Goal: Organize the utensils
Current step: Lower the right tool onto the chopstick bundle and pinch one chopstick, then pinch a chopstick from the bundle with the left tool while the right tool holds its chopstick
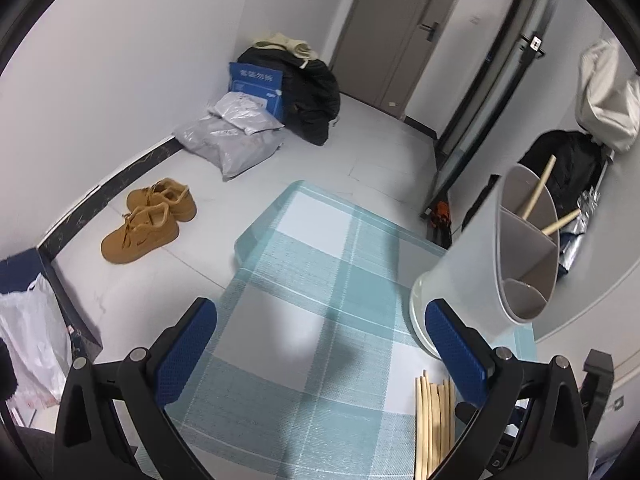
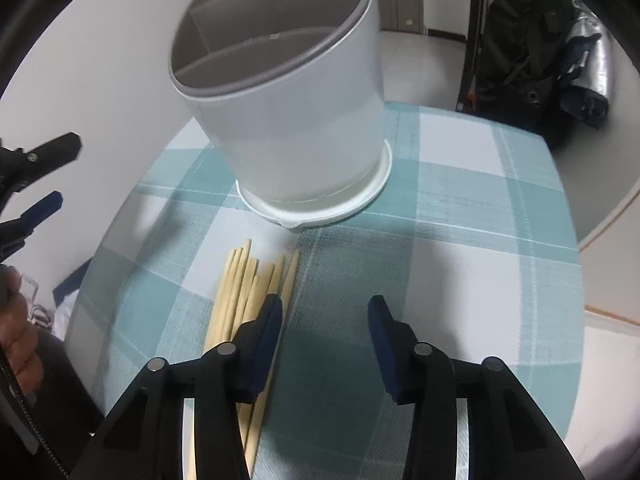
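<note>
A white utensil holder (image 2: 304, 128) with grey dividers stands on the checked tablecloth (image 2: 460, 248). It also shows in the left wrist view (image 1: 500, 256), with two wooden handles (image 1: 538, 194) sticking out of its far compartment. A bundle of wooden chopsticks (image 2: 244, 292) lies flat in front of the holder, seen also in the left wrist view (image 1: 434, 420). My right gripper (image 2: 324, 324) is open and empty, its left finger over the chopsticks. My left gripper (image 1: 320, 340) is open and empty above the cloth, left of the holder; it shows at the left edge of the right wrist view (image 2: 44, 176).
The table edge (image 1: 256, 220) drops to a grey floor with brown shoes (image 1: 148, 220), grey parcels (image 1: 232, 136) and dark bags (image 1: 308, 96) by the wall. A black bag (image 2: 536, 52) sits beyond the table. A round white tabletop rim (image 2: 616, 216) lies to the right.
</note>
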Available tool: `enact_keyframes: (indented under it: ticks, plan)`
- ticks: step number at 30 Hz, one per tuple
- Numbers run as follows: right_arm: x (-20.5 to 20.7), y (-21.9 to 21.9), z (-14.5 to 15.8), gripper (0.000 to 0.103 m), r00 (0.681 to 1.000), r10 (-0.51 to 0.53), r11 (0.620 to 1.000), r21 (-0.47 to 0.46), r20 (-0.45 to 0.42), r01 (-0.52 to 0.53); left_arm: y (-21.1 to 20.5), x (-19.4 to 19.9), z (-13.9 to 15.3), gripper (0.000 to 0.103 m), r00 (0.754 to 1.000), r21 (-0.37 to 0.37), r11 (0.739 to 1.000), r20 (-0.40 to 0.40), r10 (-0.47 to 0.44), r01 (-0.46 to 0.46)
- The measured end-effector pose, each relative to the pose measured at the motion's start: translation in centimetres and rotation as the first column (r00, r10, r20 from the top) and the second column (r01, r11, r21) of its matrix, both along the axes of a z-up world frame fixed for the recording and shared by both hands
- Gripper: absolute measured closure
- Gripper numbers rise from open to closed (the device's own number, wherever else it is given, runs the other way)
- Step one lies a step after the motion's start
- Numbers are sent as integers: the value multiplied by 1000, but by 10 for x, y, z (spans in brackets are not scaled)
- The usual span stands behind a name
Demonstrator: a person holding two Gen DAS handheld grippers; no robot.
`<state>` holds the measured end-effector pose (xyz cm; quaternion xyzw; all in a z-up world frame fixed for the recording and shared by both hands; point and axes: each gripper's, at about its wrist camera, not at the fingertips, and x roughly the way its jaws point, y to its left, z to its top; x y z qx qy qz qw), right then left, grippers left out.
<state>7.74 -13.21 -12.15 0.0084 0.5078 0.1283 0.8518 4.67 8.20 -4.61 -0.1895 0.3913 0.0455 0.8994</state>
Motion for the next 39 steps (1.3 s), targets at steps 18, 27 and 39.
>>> enact_keyframes:
  ticks: [18,27,39]
  plan:
    - [-6,36,0,83,996,82,978,-192,-33,-87,12,3,1,2,999,-22,999,-35,29,-29]
    - [11,50,-5,98,996,92,979,-182,-18,-94,11,4,-1,2,999,-2,1000,-48,20,-20]
    - [9,12,29,100,993,-9,1000,30,118,6,-25,0,-5,2,987,88,988,-112,-116,126]
